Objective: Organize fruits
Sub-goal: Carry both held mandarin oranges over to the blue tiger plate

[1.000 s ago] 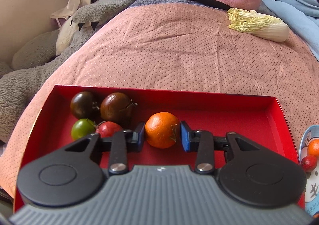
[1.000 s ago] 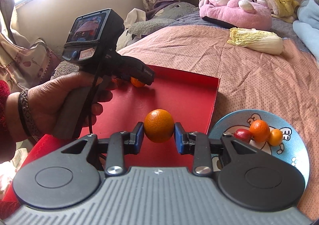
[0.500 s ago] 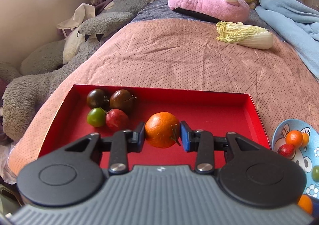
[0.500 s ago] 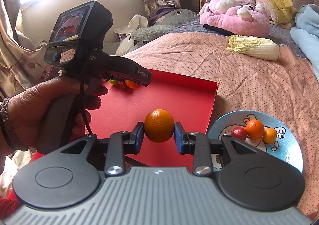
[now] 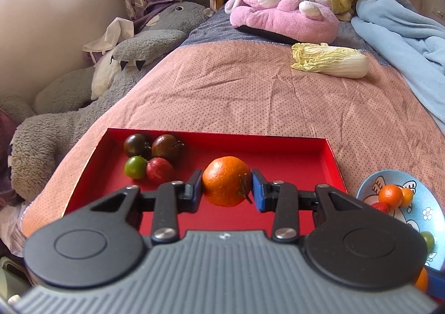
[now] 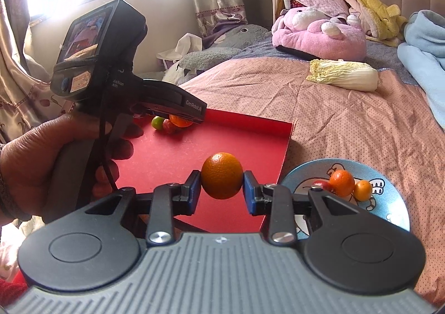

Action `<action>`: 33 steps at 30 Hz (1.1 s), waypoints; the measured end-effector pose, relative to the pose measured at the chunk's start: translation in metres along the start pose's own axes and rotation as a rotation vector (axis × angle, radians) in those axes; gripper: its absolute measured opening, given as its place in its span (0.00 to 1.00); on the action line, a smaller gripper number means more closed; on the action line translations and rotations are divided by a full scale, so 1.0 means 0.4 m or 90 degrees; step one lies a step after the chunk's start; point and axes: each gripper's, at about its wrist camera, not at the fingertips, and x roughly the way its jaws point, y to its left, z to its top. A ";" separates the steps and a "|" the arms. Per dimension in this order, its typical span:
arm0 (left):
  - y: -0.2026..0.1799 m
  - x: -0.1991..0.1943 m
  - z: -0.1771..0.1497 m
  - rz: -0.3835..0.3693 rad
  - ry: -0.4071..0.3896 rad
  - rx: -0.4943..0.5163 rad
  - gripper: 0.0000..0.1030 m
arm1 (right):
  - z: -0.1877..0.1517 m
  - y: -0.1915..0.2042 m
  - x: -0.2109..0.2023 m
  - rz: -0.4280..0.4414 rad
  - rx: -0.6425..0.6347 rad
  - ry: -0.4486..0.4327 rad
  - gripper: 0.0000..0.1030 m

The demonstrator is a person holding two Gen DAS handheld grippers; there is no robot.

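Both grippers are tilted downward over the bed. The left gripper [image 5: 226, 187] pinches an orange with a stem [image 5: 225, 181] between its blue pads, above the red tray [image 5: 294, 172]; the right gripper [image 6: 221, 188] pinches a smooth orange [image 6: 221, 179] the same way, above the tray's near right part. Ahead and left of the left claw, four small fruits [image 5: 151, 155] huddle in the tray's far left corner: two dark, one green, one red. To the right of each claw lies the blue plate [image 6: 389, 219] with small orange and red fruits [image 6: 343, 183]. A hand [image 6: 41, 166] grips the left device's handle left of the right claw. Compared with a second ago, both claws sit higher and farther back: the tray looks smaller, more of the plate shows in the left view, and the grips are unchanged. The left device hides part of the corner fruits in the right view, and the plate is cut off by the gripper bodies.
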 end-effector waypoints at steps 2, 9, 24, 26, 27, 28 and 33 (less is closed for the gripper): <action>-0.022 -0.002 -0.006 -0.007 0.003 0.004 0.38 | -0.004 -0.009 -0.011 -0.005 0.006 -0.003 0.37; -0.094 -0.004 -0.025 -0.029 0.010 0.029 0.38 | -0.028 -0.054 -0.044 -0.026 0.034 -0.010 0.37; -0.190 -0.010 -0.047 -0.051 0.022 0.075 0.38 | -0.056 -0.125 -0.102 -0.061 0.081 -0.032 0.37; -0.204 -0.012 -0.048 -0.057 0.021 0.080 0.38 | -0.062 -0.134 -0.109 -0.067 0.088 -0.033 0.37; -0.211 -0.014 -0.049 -0.062 0.020 0.084 0.38 | -0.065 -0.139 -0.113 -0.071 0.090 -0.033 0.37; -0.218 -0.016 -0.049 -0.065 0.020 0.087 0.38 | -0.068 -0.145 -0.118 -0.075 0.093 -0.033 0.37; -0.252 -0.022 -0.053 -0.083 0.019 0.101 0.38 | -0.092 -0.176 -0.131 -0.097 0.112 -0.027 0.37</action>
